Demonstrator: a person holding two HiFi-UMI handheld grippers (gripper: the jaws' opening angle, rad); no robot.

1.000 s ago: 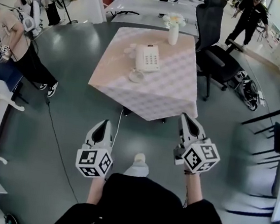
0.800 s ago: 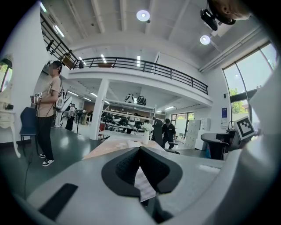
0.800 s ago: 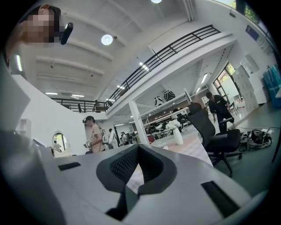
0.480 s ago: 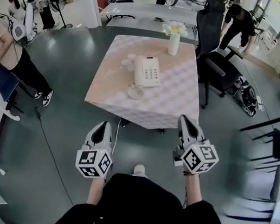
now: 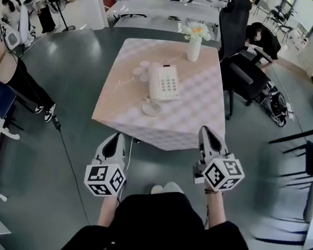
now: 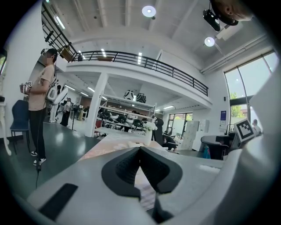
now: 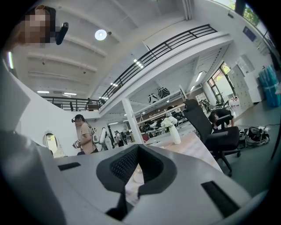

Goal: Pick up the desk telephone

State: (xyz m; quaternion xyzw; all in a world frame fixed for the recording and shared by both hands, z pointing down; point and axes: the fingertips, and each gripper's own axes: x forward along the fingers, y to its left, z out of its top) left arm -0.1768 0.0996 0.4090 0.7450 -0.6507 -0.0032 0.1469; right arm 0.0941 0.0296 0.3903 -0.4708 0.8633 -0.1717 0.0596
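Observation:
A white desk telephone (image 5: 165, 82) lies near the middle of a table (image 5: 190, 126) with a pale checked cloth. Its handset rests on the left side of the base. My left gripper (image 5: 114, 137) hangs short of the table's near edge, jaws shut and empty. To the right, my right gripper (image 5: 206, 130) is also shut with nothing in it, its tip just at the table's near right corner. Both point toward the table. In the left gripper view (image 6: 140, 148) and the right gripper view (image 7: 138, 147) the pads meet.
A white vase with flowers (image 5: 195, 42) stands at the table's far side, and a small round dish (image 5: 150, 108) lies in front of the phone. A black office chair (image 5: 242, 58) sits to the table's right. A person (image 5: 3, 73) stands at the left.
The table and phone have come nearer and lower in the head view as I walk toward them. Both grippers stay shut.

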